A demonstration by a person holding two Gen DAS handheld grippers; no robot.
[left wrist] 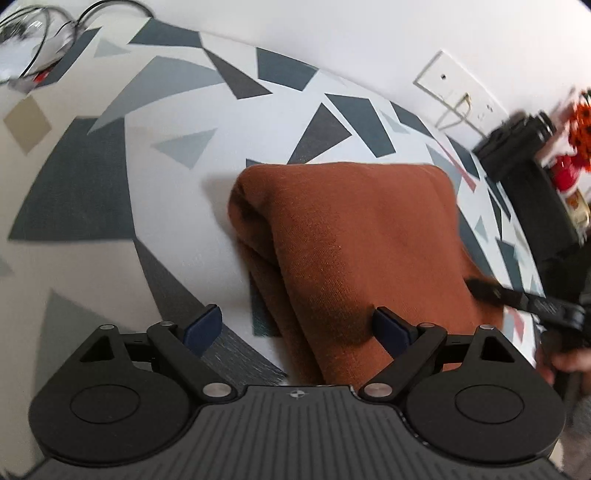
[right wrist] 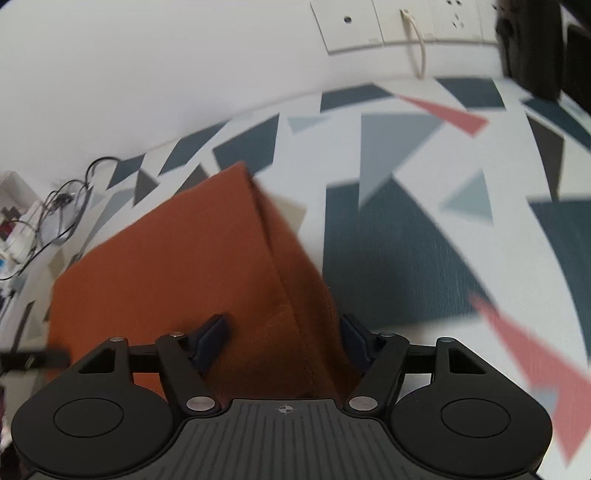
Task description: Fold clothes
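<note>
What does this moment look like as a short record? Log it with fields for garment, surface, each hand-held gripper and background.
garment: rust-brown folded cloth, lying in layers on the surface
surface: white tablecloth with grey, dark blue and red triangles
left hand-held gripper: open, jaws astride the cloth's near left edge, pads not pressing
right hand-held gripper: open, cloth's right folded edge between the jaws
background: white wall, socket plate with a cable, tangled wires
</note>
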